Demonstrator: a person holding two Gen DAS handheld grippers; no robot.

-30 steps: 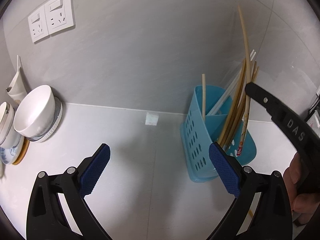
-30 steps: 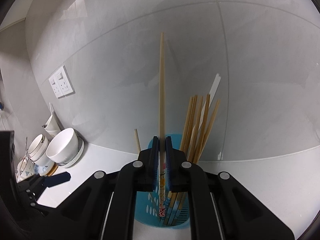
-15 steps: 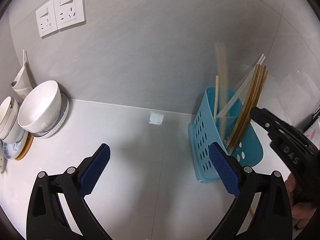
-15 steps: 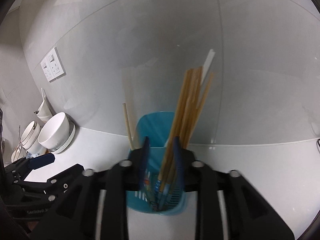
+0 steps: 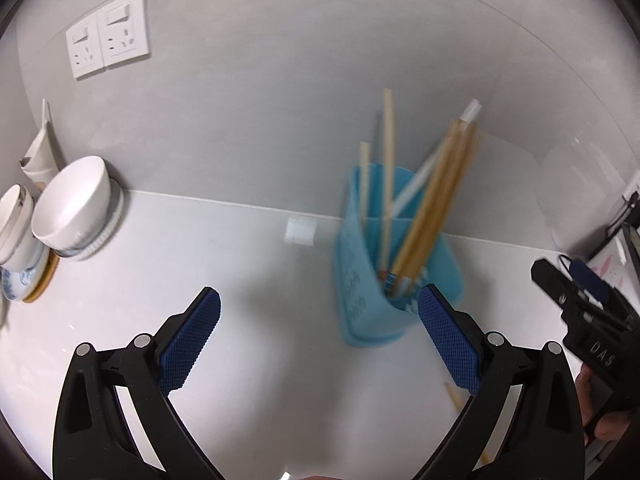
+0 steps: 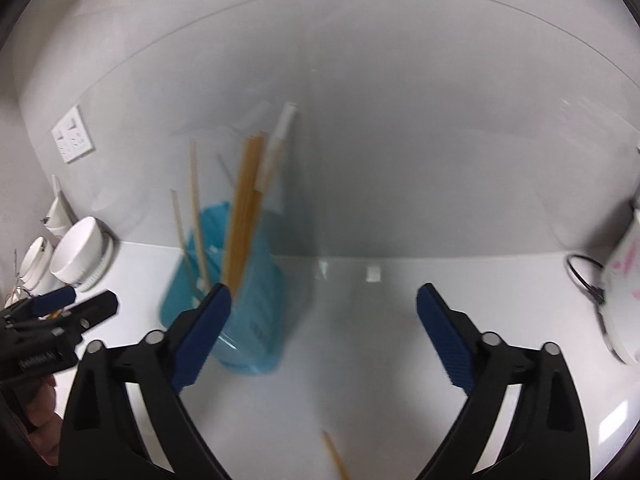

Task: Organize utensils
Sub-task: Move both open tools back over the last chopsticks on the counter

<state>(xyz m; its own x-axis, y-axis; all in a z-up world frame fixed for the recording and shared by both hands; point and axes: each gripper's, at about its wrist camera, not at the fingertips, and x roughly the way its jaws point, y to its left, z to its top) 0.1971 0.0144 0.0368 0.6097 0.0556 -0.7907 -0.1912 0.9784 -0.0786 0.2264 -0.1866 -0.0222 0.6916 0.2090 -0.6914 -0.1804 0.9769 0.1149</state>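
Just let that chopstick (image 5: 386, 168) drop into the blue utensil holder (image 6: 240, 320); my right hand-held gripper (image 6: 324, 308) has just been opening, now wide and empty, holder left of it. Left hand-held gripper (image 5: 320, 320) wide, empty too. Another chopstick (image 6: 336, 456) waits on the desk (image 6: 380, 380) below.

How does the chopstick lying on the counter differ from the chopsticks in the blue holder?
The lone chopstick lies flat on the white counter, while the chopsticks in the blue holder stand up, leaning.
It is alone and only partly in view at the frame's lower edge; those in the holder form a bundle and show most of their length.
Both look like light brown wood.
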